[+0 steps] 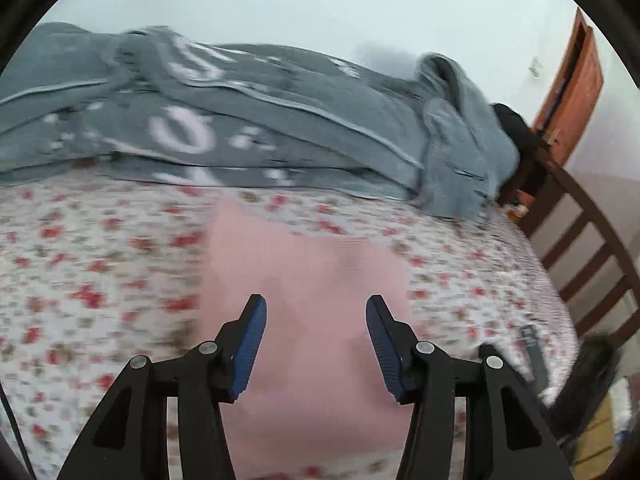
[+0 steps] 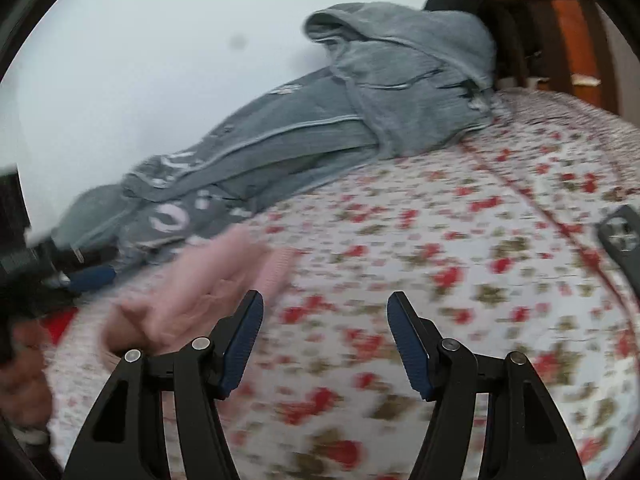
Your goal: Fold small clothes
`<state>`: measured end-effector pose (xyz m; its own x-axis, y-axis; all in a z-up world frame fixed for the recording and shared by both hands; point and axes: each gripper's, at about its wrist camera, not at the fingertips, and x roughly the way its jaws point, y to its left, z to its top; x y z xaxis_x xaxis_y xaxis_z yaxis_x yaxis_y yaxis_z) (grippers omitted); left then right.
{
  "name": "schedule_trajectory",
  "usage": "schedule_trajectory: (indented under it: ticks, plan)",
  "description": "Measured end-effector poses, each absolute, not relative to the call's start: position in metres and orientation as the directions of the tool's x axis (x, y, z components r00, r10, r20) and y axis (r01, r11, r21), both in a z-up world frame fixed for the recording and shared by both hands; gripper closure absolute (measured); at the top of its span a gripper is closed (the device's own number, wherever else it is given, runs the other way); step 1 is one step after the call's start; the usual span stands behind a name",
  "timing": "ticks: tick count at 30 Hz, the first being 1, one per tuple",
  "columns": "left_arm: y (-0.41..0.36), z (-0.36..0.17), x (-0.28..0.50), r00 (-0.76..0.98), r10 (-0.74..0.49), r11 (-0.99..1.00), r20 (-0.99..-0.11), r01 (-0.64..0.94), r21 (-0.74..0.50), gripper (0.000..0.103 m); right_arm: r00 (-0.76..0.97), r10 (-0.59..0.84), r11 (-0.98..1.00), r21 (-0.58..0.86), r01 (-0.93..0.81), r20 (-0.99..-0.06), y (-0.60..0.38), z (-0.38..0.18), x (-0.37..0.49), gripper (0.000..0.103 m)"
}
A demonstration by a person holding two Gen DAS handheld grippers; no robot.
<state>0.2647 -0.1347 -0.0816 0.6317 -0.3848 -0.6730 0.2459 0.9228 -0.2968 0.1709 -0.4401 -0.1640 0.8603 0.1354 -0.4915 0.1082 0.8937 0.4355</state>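
2 hand-held grippers wide open | left (image 1: 316, 312) over pink garment (image 1: 304, 264) | right (image 2: 325, 308) empty

Both views are evenly lit by soft, diffuse daylight with no glare and only faint shadows. Motion blur smears the floral bed sheet (image 1: 100, 280) and pink garment (image 1: 304, 288). Fisheye distortion bends the edges, ringed by black vignette.
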Motion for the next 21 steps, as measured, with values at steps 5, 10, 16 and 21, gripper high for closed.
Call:
schedule_trajectory:
  ticks: [5,10,16,21]
  plan:
    - [-0.077,-0.121,0.263,0.636,-0.305,0.952,-0.709,0.175,-0.252,0.053,0.824,0.297,0.815,0.578,0.045,-0.483,-0.415,-0.164,0.203,0.037]
    - [-0.036,-0.151,0.260,0.621,-0.305,0.951,-0.722,0.163,-0.262,0.053,0.781,0.326,0.777,0.622,0.100,-0.533,-0.391,-0.174,0.235,0.031]
    - [-0.028,-0.161,0.258,0.634,-0.315,0.949,-0.706,0.206,-0.238,0.053,0.768,0.297,0.851,0.522,0.056,-0.567,-0.357,-0.169,0.243,0.082]
    - [-0.036,-0.155,0.252,0.630,-0.392,0.920,-0.670,0.264,-0.290,0.052,0.810,0.294,0.851,0.524,0.019,-0.508,-0.379,-0.159,0.228,0.084]
